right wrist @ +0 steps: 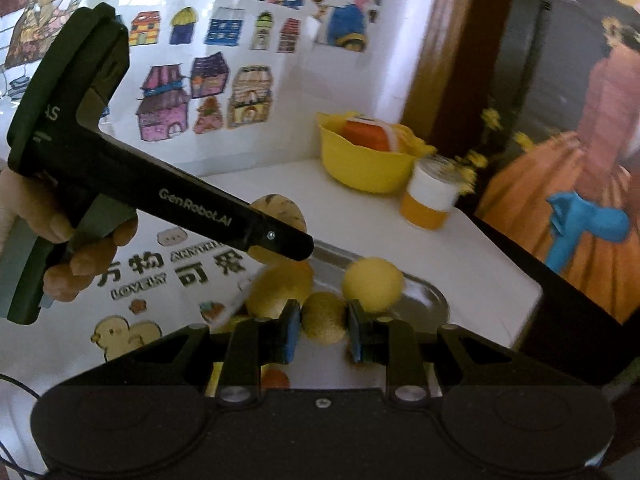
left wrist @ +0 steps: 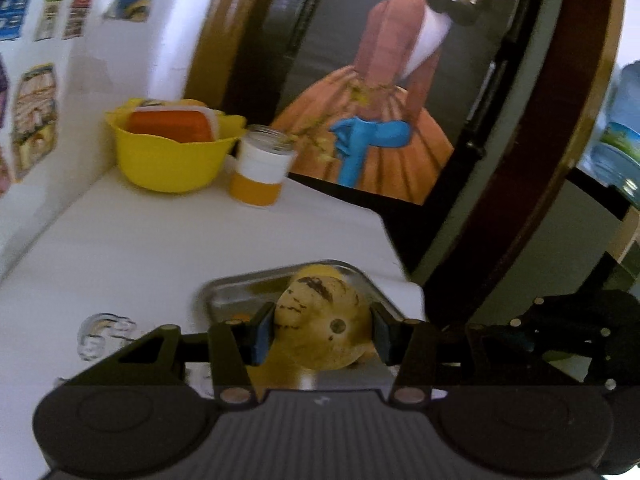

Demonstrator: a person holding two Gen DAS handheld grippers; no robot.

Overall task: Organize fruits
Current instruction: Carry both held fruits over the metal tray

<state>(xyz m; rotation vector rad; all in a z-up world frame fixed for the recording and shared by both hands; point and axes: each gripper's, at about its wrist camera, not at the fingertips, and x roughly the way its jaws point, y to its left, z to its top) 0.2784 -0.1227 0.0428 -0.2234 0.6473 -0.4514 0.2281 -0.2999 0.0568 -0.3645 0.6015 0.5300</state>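
Our right gripper (right wrist: 323, 326) pinched a kiwi (right wrist: 323, 319); our left gripper (left wrist: 320, 330) clasped a speckled yellow fruit (left wrist: 322, 320), both above the metal tray (right wrist: 428, 300) on the counter (left wrist: 160, 240).
We judged both light, rounded and bruisable, the smooth-looking yellow skin liable to slip, so we held each across its widest part.

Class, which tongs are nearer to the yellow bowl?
Left, though not by much. The left tongs hold a spotted fruit over the tray's far end; the right tongs grip a kiwi farther from the yellow bowl.
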